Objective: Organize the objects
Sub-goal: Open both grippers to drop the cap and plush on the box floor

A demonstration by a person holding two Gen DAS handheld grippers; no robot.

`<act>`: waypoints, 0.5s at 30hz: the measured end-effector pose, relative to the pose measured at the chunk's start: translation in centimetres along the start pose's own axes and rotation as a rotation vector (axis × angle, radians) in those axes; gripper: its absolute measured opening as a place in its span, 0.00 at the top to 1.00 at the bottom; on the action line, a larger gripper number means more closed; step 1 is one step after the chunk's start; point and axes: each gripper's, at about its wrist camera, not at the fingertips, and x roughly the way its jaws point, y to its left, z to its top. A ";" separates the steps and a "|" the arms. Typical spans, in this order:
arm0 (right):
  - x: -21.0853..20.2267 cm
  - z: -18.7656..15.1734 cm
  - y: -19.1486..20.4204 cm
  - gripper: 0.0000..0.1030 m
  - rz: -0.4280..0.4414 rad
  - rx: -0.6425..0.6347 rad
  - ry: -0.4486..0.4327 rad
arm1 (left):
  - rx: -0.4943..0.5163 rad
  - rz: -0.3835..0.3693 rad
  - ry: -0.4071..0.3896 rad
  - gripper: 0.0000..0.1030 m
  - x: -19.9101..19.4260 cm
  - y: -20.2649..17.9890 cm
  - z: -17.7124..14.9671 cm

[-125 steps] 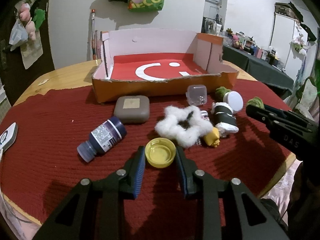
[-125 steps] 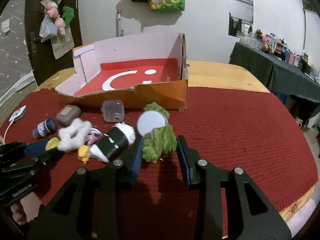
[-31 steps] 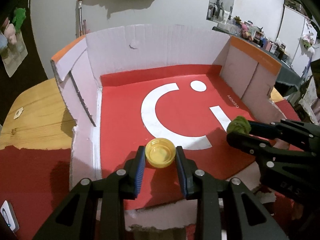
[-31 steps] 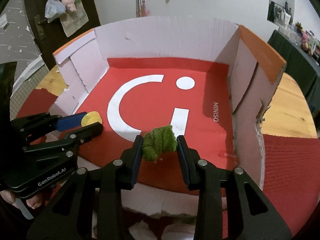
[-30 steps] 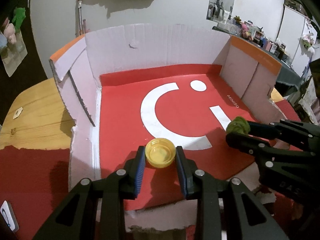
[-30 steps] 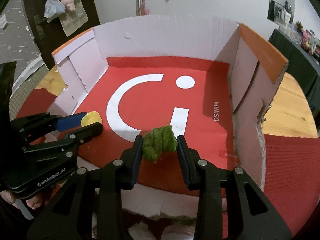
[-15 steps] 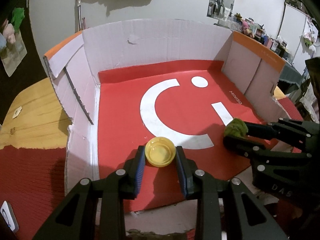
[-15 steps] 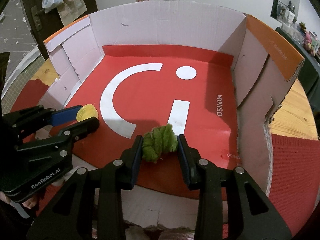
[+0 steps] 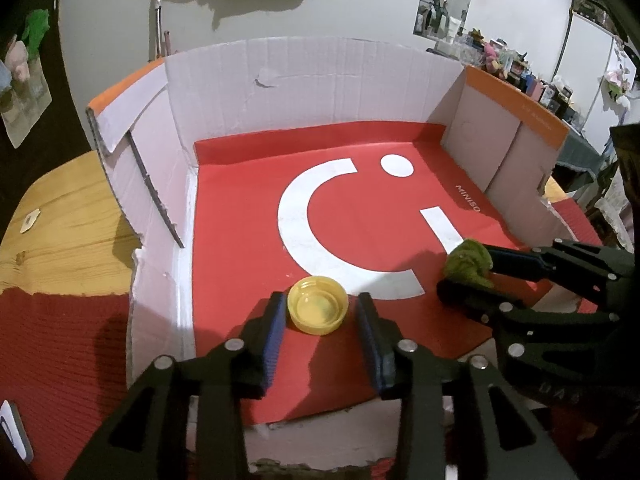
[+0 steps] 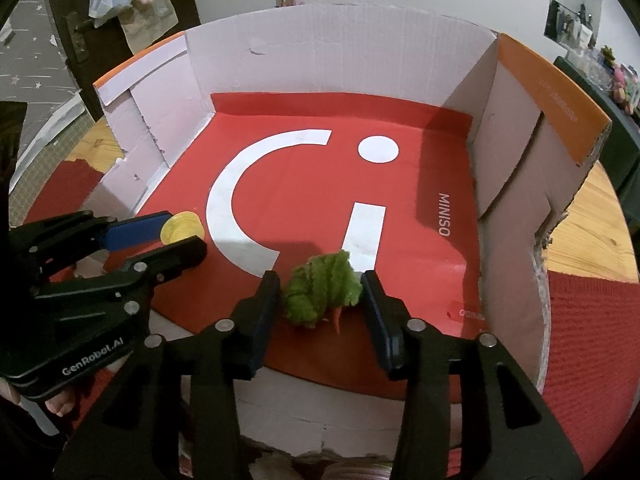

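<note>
White "MINISO" lettering (image 10: 443, 214) on red box floor (image 10: 300, 184).

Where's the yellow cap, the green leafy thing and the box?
Yellow cap (image 9: 318, 309): left wrist view, its hollow middle.
Green leaf (image 10: 322, 294): right wrist view, its middle.
Box (image 10: 320, 48): right wrist view, back wall.

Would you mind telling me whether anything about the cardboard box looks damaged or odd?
Yes: the white-lined cardboard box has ragged, torn edges along its near wall and right side wall; a small tear marks the back wall.
</note>
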 end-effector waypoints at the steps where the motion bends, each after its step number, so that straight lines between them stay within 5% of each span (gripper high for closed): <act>1: 0.0 0.0 0.0 0.58 0.000 -0.001 -0.001 | 0.001 0.001 0.000 0.62 0.0 0.0 0.0; 15: -0.9 0.0 0.4 0.46 0.004 -0.003 -0.029 | 0.003 0.000 -0.009 0.57 -0.4 -0.2 0.0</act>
